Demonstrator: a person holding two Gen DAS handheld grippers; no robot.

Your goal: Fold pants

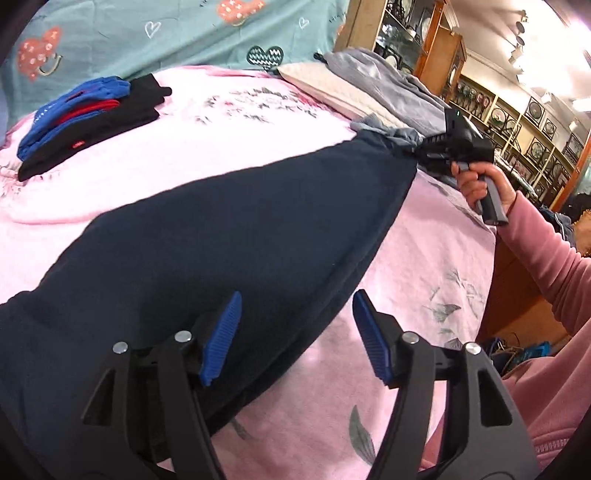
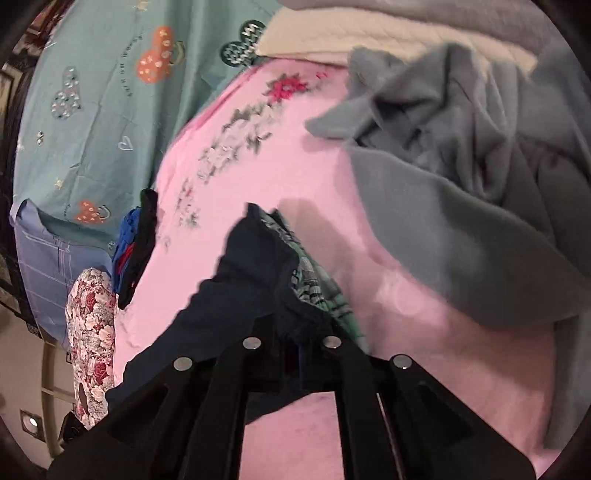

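Dark navy pants (image 1: 229, 236) lie stretched across the pink floral bedspread (image 1: 229, 122). My left gripper (image 1: 295, 336) is open, its blue pads apart just above the near end of the pants, holding nothing. My right gripper (image 1: 424, 149) is shut on the far end of the pants, held by a hand in a pink sleeve. In the right wrist view the navy cloth (image 2: 255, 266), with a green patterned lining, is bunched between the closed fingers of the right gripper (image 2: 295, 332).
A folded stack of blue, red and black clothes (image 1: 88, 118) sits at the far left of the bed. A grey blanket (image 2: 461, 199) and a cream pillow (image 1: 332, 88) lie at the head. A teal sheet (image 1: 155, 33) hangs behind. Shelves stand to the right.
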